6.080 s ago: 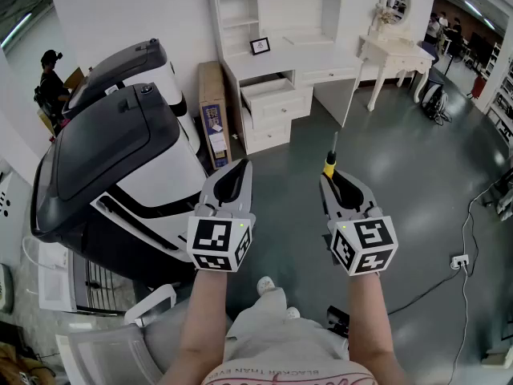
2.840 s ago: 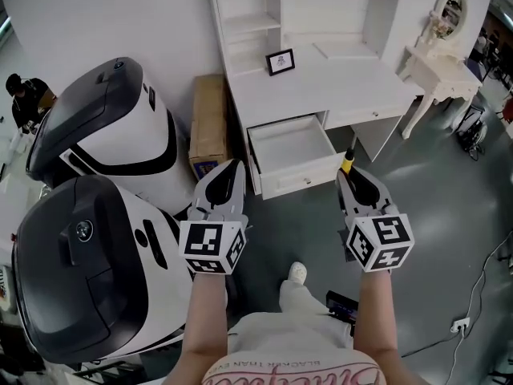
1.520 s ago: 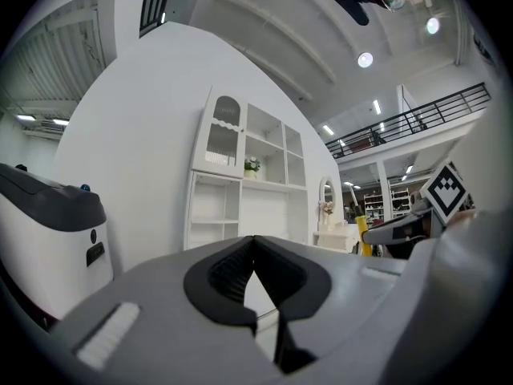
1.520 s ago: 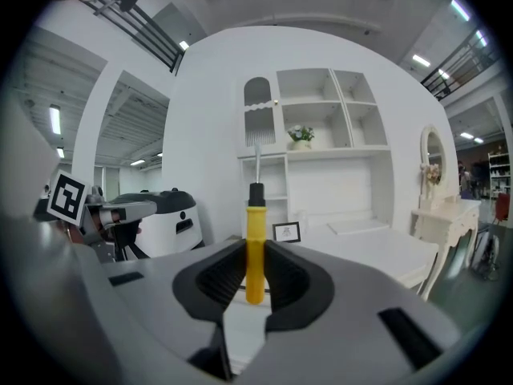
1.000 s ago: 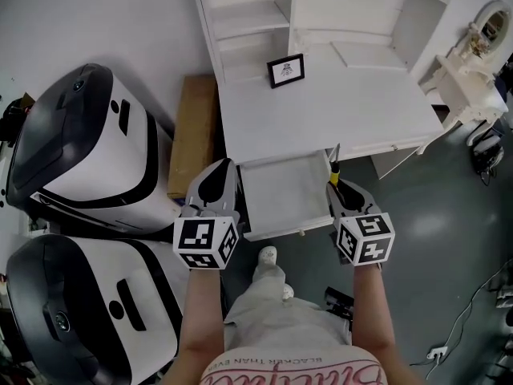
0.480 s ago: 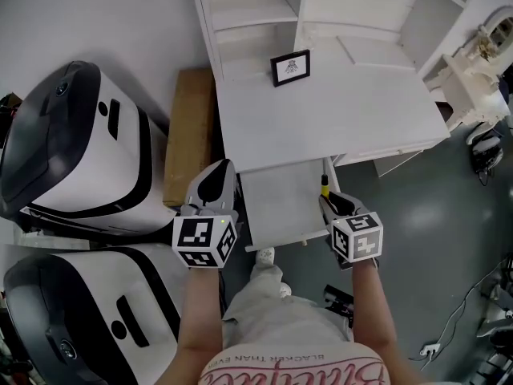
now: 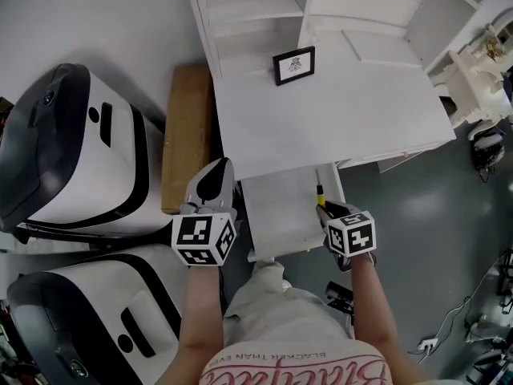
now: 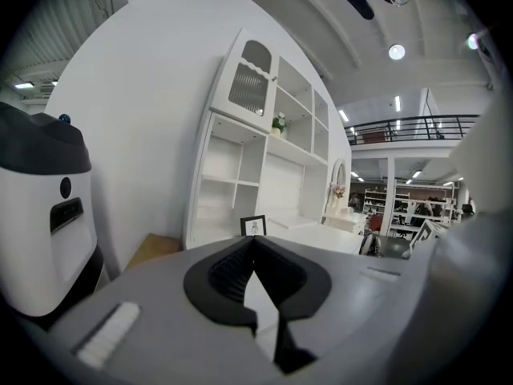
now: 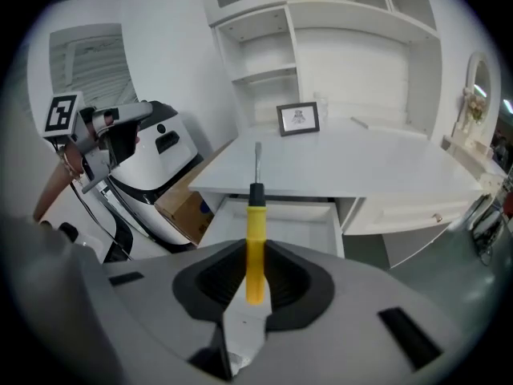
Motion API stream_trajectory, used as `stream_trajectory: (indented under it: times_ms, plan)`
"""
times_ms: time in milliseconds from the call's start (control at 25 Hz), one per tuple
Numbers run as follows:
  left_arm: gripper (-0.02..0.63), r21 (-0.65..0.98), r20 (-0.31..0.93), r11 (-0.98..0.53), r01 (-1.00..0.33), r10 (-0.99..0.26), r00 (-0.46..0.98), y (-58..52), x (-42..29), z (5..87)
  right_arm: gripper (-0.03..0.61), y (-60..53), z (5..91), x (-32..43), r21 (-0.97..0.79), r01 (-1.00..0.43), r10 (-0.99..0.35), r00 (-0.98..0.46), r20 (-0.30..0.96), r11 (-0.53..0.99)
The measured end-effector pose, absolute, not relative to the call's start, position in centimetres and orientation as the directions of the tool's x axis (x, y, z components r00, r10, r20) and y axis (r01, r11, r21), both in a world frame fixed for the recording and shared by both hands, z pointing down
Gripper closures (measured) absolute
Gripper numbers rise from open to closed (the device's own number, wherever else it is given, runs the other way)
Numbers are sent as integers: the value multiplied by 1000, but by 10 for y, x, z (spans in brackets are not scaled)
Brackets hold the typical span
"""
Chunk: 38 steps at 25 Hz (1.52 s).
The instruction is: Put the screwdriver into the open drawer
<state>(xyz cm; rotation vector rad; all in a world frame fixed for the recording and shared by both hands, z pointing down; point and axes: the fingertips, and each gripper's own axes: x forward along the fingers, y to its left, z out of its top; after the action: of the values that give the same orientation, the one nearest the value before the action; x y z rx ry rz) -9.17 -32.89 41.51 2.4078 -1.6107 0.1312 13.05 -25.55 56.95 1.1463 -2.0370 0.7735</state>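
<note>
A white desk [image 7: 345,111] with shelves fills the upper centre and right of the head view, and two white-and-black machines [image 7: 80,151] stand on the left beside a flat cardboard box [image 7: 186,131]. The open drawer [image 7: 276,207] juts out below the desk's front edge, at centre. The left gripper [image 7: 218,167] sits just left of the drawer, jaws pressed together with nothing between them. The right gripper [image 7: 323,208] pinches the yellow handle of the screwdriver [image 7: 319,191] over the drawer's right side, shaft pointing towards the desk. A small picture frame [image 7: 293,65] stands on the desk.
</note>
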Motion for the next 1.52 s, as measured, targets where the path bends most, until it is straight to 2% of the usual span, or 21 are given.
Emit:
stream_trajectory:
  times_ms: [640, 1520]
  plan:
    - [604, 148, 256, -393, -907, -871, 419, -359, -90, 437, 506, -258, 627, 128, -222, -901, -279, -337, 899, 371]
    - [604, 156, 324, -383, -911, -851, 413, -357, -65, 466, 506, -254, 686, 121, -266, -860, -57, -322, 945, 434]
